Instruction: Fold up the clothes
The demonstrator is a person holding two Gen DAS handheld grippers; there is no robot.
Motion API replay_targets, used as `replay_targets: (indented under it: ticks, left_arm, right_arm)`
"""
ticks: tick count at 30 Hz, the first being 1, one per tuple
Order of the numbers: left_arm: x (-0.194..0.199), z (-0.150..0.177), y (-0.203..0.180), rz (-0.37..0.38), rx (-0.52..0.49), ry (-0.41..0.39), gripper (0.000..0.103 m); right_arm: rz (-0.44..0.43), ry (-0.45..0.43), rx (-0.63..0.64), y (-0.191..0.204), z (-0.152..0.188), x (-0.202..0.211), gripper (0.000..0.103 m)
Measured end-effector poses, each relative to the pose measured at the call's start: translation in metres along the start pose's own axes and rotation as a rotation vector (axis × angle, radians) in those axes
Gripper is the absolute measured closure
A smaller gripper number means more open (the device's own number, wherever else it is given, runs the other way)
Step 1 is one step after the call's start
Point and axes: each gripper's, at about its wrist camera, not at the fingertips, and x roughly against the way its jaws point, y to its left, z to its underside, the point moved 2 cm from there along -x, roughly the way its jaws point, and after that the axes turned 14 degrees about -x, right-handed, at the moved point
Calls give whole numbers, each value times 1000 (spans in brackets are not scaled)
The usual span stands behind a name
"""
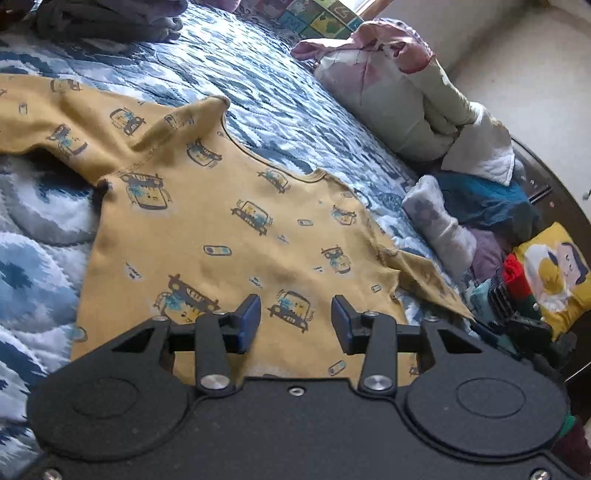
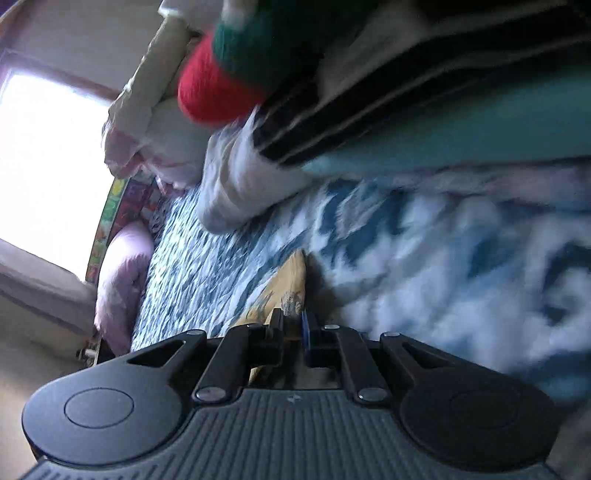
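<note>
A mustard-yellow child's top point(image 1: 221, 229) printed with little cars lies spread on the blue and white quilt point(image 1: 258, 92), neckline toward the far side. One sleeve stretches left and the other runs to the right. My left gripper point(image 1: 295, 306) hovers over the top's lower body, open, its blue pads apart with nothing between them. In the right wrist view, my right gripper point(image 2: 293, 317) is shut on a yellow tip of the top point(image 2: 290, 280), just above the quilt point(image 2: 406, 258). The right gripper's black body point(image 1: 517, 314) shows at the end of the right sleeve.
A rolled pale quilt point(image 1: 399, 107) lies along the bed's far right. Below it lie a heap of clothes point(image 1: 480, 206) and a yellow cartoon cushion point(image 1: 554, 273). Dark garments point(image 1: 110, 18) are piled at the top left. A red and green sleeve point(image 2: 221, 74) crosses the right view, with a bright window point(image 2: 48, 158) at left.
</note>
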Motion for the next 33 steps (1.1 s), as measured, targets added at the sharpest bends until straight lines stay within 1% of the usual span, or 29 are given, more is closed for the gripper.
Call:
replay_targets:
  ticks: [2,3,5,8,10,11,12,14,17,20,23,24,26,28,29,30,31,32,33]
  left_arm:
    - [-1,0,-1,-3,-11,3,62]
    - [-1,0,-2,-8,-28,2,62]
    - [0,1,-5,-23,-60,3,62]
    - [0,-7,-11,-26,-86,7,62]
    - [-2,-20,-15,-17,-102,2,62]
    - [-7,-30,-19,-24,-129,2,62]
    - [-13,-42,-23,-37,-164,3,62]
    - [-31,-67,-31,-53,-222,11,62]
    - [-67,-105,-38,-68,-303,31,62]
    - [-103,-132,-41,-78,-373,56,62]
    - [-140,-149,-40,-71,-448,109,62]
    - [-151,-153,-39,-75,-467,130,62]
    - [-168,-157,-35,-73,-480,159,62]
    - [-178,-159,-32,-43,-476,175,62]
    - [-181,-159,-33,-30,-478,181,69]
    - [-184,-157,-34,-17,-486,188,83]
    - [-187,-156,-36,-4,-494,196,89]
    - [-189,-154,-38,-5,-507,198,102]
    - [-189,-152,-40,-18,-525,196,103]
  right_arm:
    - [37,-2,-34,-16,2,5,92]
    - [33,-3,-39,-23,4,6,92]
    - [-3,-10,-34,-29,11,8,91]
    - [-31,-10,-7,-28,15,9,89]
    - [-48,-10,12,-27,17,9,82]
    - [-56,-9,21,-26,18,9,73]
    - [-70,-6,32,-25,18,8,68]
    - [-83,-5,60,-22,18,5,65]
    - [-93,-15,83,-21,18,4,67]
    - [-92,-23,97,-22,17,4,75]
    - [-78,-25,90,-25,14,1,90]
    - [-77,-24,91,-26,13,0,92]
    - [-79,-22,94,-27,12,-1,93]
    - [-78,-24,109,-26,13,-1,93]
    - [-77,-25,118,-26,14,-2,93]
    - [-78,-24,125,-25,15,-2,93]
    - [-80,-23,131,-24,15,-3,92]
    - [-84,-19,137,-23,16,-3,92]
    - [-89,-15,143,-23,17,-3,93]
